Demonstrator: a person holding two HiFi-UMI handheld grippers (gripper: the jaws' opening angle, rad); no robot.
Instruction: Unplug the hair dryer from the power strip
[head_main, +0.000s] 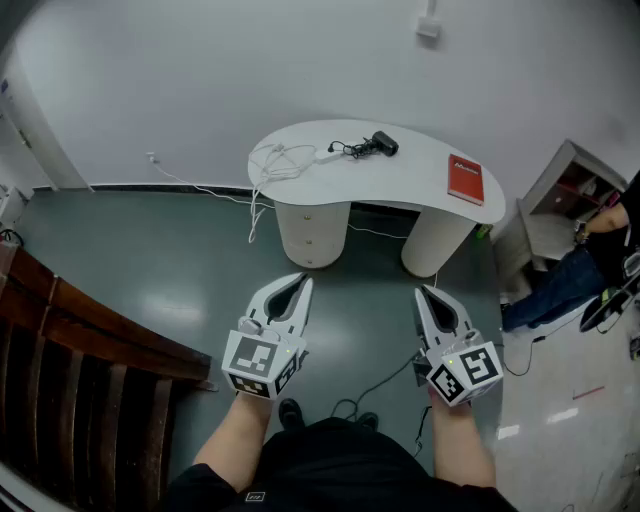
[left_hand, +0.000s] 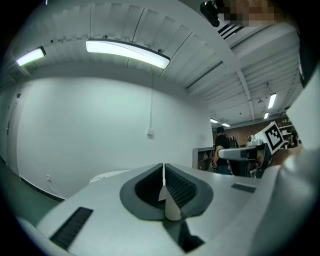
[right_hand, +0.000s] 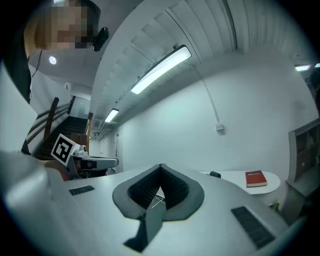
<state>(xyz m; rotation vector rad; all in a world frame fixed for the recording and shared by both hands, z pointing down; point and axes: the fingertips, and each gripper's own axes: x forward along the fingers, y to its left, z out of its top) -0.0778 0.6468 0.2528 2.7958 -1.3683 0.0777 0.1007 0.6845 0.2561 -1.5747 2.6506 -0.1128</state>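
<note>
While the left hand-held gripper (head_main: 300, 283) and the right hand-held gripper (head_main: 424, 292) are held level over the grey-green floor (head_main: 150, 260), both point toward a white, kidney-shaped surface (head_main: 400, 190) that stands well apart from them against the wall.

Left hand-held gripper: clenched. The jaws meet tip to tip and nothing sits between them.

Right hand-held gripper: clenched. The jaws are together and empty.

The hair dryer (head_main: 381, 146) is black and lies on the far side of the surface, near the middle of its back edge. Its black cord is bunched just beside it on the left. The bunch reaches the white power strip (head_main: 327, 156), which lies on the surface directly left of it. The plug joint is too small to make out.

A white cable (head_main: 280, 160) lies in loose loops at the left end of the surface and hangs over the edge toward the floor. A red book (head_main: 465, 179) lies flat at the right end of the surface, well apart from the hair dryer.

Dark wooden slats (head_main: 80, 370) fill the lower left of the head view. A person (head_main: 570, 280) is partly visible at the right edge, beside an open shelf unit (head_main: 560, 195).
</note>
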